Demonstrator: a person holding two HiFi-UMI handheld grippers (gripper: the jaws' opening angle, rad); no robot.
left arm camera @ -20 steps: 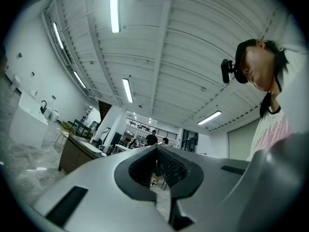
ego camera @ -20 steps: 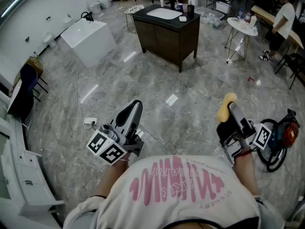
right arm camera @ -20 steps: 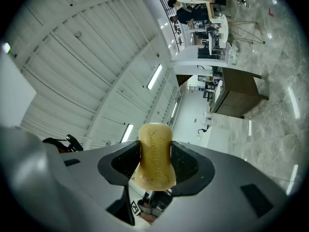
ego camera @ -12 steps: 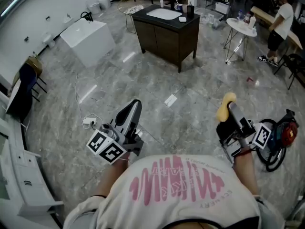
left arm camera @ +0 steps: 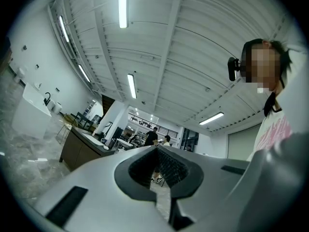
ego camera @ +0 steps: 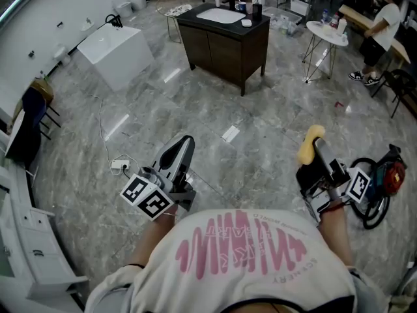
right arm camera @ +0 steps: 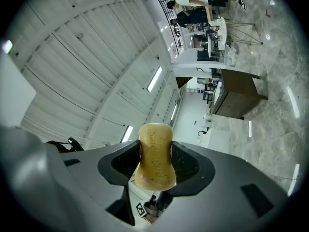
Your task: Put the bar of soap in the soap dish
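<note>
1. The yellow soap (right arm camera: pixel 154 156) stands on end between the jaws of your right gripper (ego camera: pixel 315 150), which pinch it at its waist; its top pokes out past the tips.
2. You hold that gripper tilted upward, low over the marble floor (ego camera: pixel 260 142) and just ahead of your shirt.
3. Your left gripper (ego camera: pixel 181 154) is empty, jaws closed tip to tip, and also angled up.
4. A dark cabinet (ego camera: pixel 228 44) with a white basin stands across the room, well apart from both grippers.
5. A person (ego camera: pixel 381 34) stands near a round table (ego camera: pixel 328 34) at far right.
</note>
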